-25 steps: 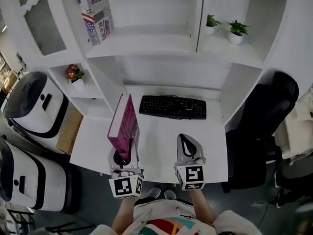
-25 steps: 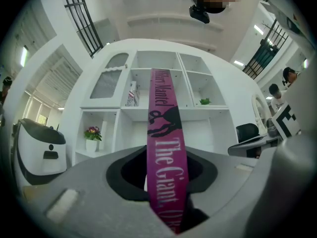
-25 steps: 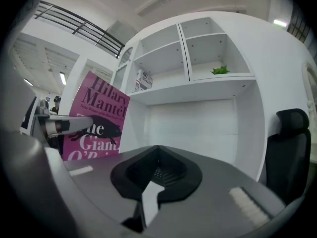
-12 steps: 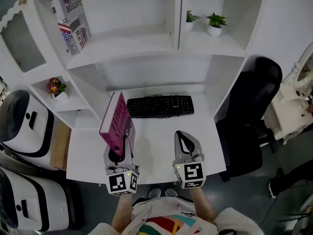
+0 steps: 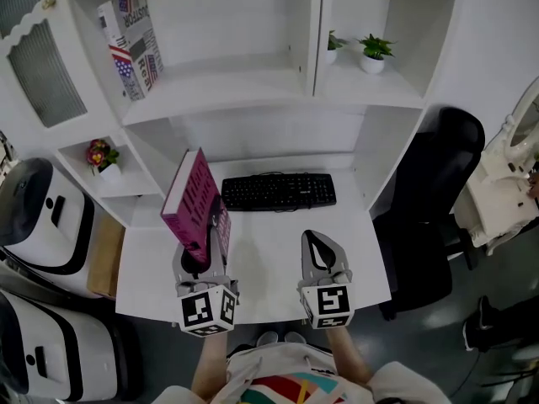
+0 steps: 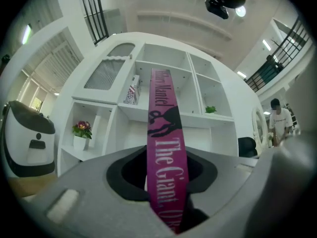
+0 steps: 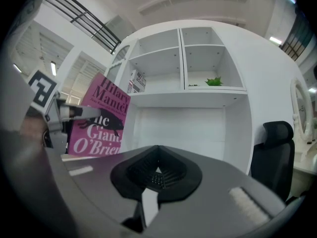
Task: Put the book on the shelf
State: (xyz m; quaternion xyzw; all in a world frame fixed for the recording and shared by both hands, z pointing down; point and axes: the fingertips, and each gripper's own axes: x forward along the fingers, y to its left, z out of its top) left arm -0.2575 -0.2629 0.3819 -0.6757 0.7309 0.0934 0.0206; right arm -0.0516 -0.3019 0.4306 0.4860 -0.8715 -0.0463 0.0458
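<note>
A magenta book stands upright over the white desk, clamped at its lower end by my left gripper, which is shut on it. In the left gripper view the book's spine runs up between the jaws toward the white shelf unit. In the right gripper view the book's cover shows at the left. My right gripper hovers over the desk to the right of the book, its jaws shut with nothing between them. The shelf above the desk holds one patterned book at its left.
A black keyboard lies at the back of the desk. Two small potted plants stand in the right cubby, a flower pot on the low left shelf. A black chair is at the right, white machines at the left.
The view has shifted, so the shelves sit lower and more to the right in frame. The left gripper carries the book a little farther left and up; the right gripper stays put.
</note>
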